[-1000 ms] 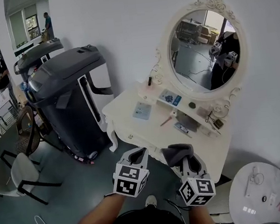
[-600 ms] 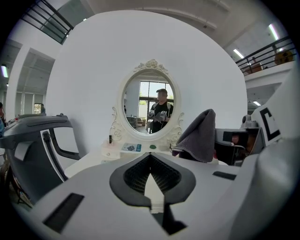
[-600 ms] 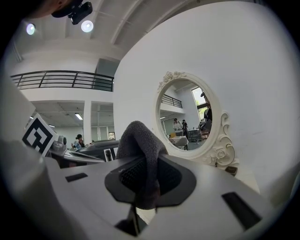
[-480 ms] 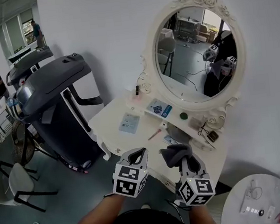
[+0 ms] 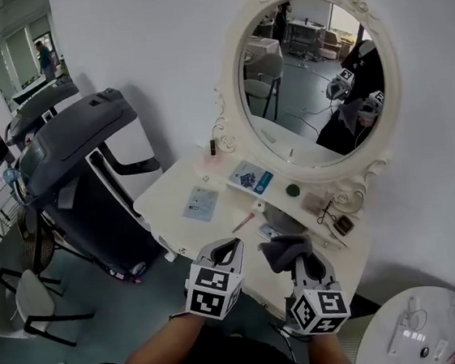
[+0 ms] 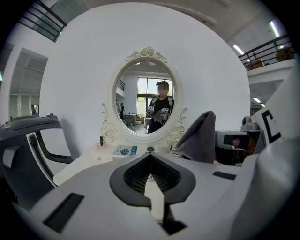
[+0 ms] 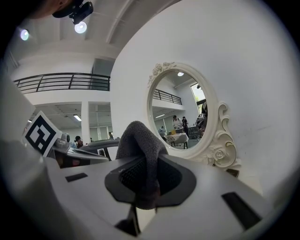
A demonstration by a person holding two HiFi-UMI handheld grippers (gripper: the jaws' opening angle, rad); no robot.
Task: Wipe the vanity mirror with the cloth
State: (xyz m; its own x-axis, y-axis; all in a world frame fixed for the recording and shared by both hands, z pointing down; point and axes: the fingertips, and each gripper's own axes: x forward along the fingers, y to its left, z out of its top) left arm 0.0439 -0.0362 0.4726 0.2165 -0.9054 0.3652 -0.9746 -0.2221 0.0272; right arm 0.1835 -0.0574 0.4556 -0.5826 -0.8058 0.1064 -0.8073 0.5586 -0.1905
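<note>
An oval vanity mirror (image 5: 313, 77) in an ornate cream frame stands on a cream vanity table (image 5: 172, 200). The mirror (image 6: 149, 97) fills the middle of the left gripper view, and the mirror (image 7: 180, 112) stands ahead and to the right in the right gripper view. My right gripper (image 5: 294, 253) is shut on a dark grey cloth (image 5: 284, 250), whose fold sticks up between the jaws as the cloth (image 7: 140, 154). My left gripper (image 5: 226, 255) is shut and holds nothing. Both grippers hover side by side before the table's front edge, short of the mirror.
Small items lie on the vanity: a blue packet (image 5: 250, 178), a pale card (image 5: 200, 202), a pink stick (image 5: 243, 222). A big black machine (image 5: 81, 185) stands left of the table. A white round table (image 5: 424, 330) sits at lower right, a chair (image 5: 29, 302) at lower left.
The view has moved closer to the vanity and swung left. The mirror now looks larger and higher. Both grippers keep their places side by side, the cloth still held.
</note>
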